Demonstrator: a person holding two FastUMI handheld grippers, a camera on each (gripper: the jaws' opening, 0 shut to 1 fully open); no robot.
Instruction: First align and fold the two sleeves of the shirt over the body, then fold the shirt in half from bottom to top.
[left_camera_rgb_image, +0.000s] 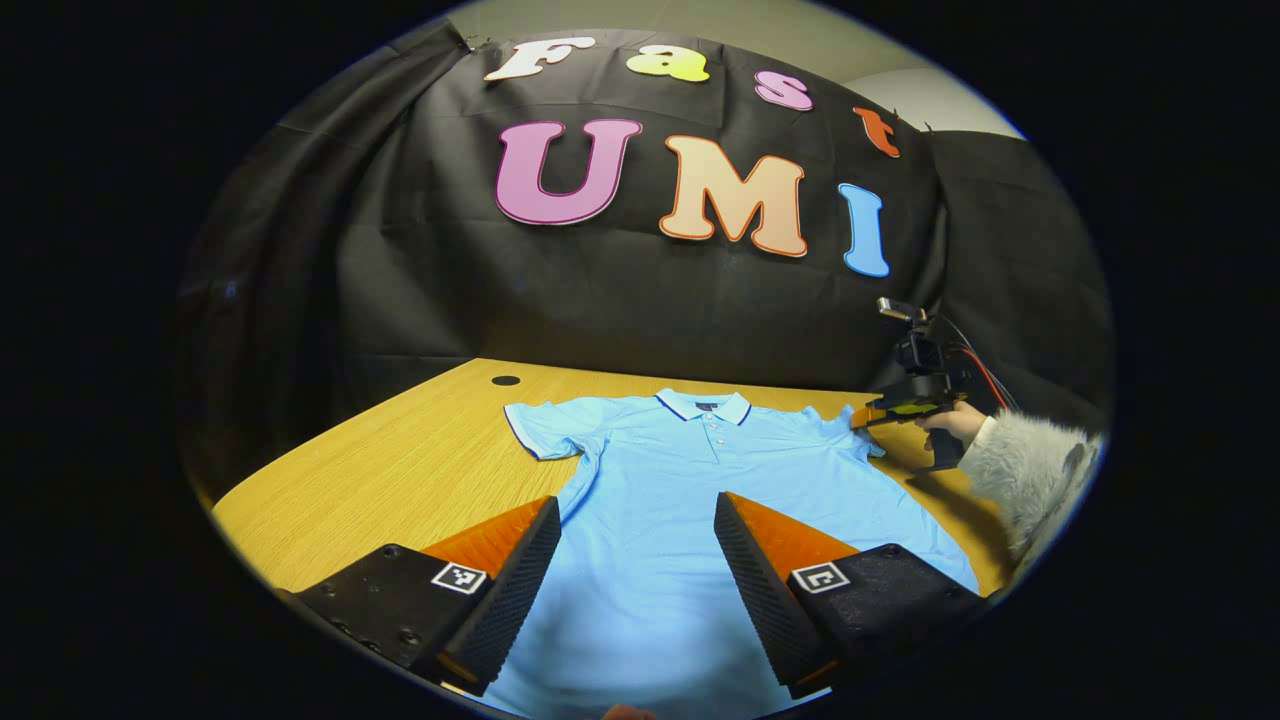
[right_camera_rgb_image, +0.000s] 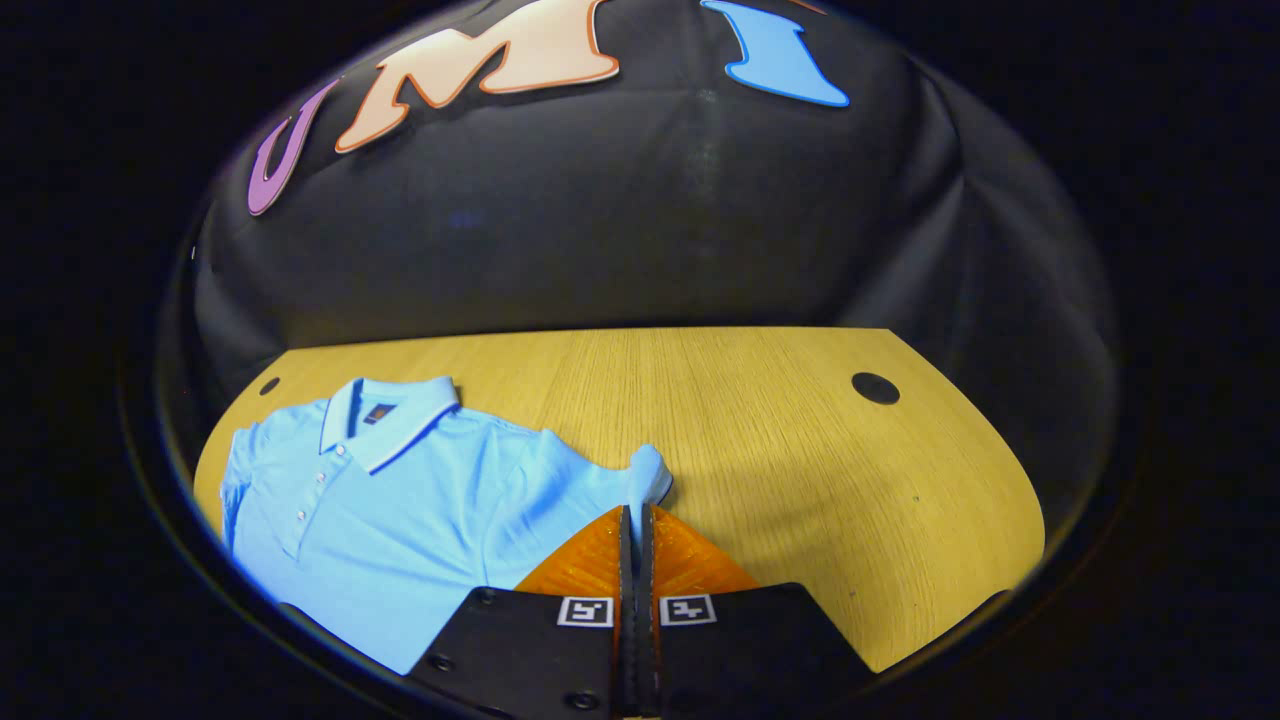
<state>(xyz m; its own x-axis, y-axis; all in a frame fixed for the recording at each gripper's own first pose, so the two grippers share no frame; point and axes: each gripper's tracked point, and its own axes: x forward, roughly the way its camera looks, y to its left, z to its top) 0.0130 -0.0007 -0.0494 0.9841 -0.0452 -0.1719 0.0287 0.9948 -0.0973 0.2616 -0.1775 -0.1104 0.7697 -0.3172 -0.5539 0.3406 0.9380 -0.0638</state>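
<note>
Clenched on the light-blue polo shirt's (right_camera_rgb_image: 400, 500) sleeve tip (right_camera_rgb_image: 648, 478) at lower centre, the right hand-held gripper (right_camera_rgb_image: 636, 530) should lift gently inward while the left hand-held gripper (left_camera_rgb_image: 640, 560) hangs released.

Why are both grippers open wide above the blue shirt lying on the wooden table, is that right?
Not quite. Only the left gripper is open above the blue shirt on the wooden table. The right gripper view shows the right gripper shut, pinching the shirt's sleeve.
</note>
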